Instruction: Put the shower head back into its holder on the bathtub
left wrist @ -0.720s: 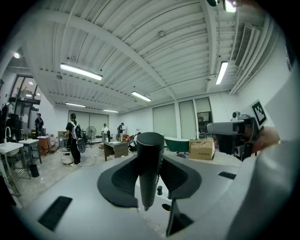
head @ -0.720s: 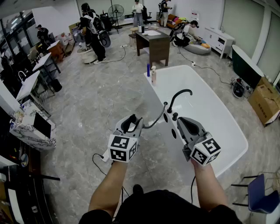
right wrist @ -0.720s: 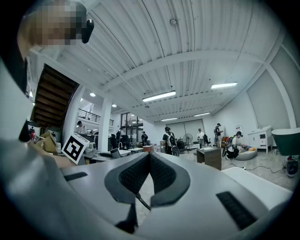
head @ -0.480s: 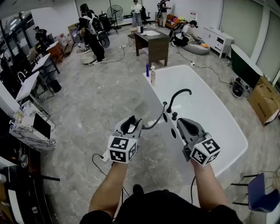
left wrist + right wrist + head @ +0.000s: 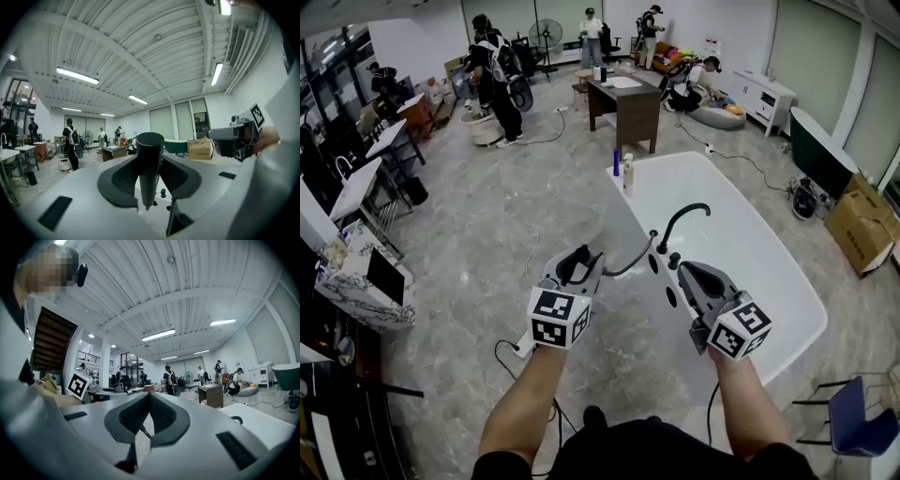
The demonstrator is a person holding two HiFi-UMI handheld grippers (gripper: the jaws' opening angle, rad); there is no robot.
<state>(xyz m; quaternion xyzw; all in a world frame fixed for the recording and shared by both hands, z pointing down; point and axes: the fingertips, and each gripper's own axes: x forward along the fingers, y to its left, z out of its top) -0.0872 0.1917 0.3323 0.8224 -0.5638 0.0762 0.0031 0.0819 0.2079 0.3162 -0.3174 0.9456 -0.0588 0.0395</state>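
Two tools are level in front of the person. The left tool (image 5: pixel 581 261) is over the floor just beside the white bathtub (image 5: pixel 755 248), pinching the black shower head (image 5: pixel 149 159) by its handle. Its hose (image 5: pixel 630 267) curves across to the tub rim. The right tool (image 5: pixel 684 272) is pressed together above that rim, close to the dark fittings (image 5: pixel 672 258) at the foot of the curved faucet (image 5: pixel 682 220), between the shower head and the tub's inside. Bottles (image 5: pixel 629 175) stand on the tub's far corner. A cable (image 5: pixel 508 354) trails over the floor near the person's feet. Farther off are a dark counter (image 5: pixel 628 105), several people and a cardboard box (image 5: pixel 861 225).
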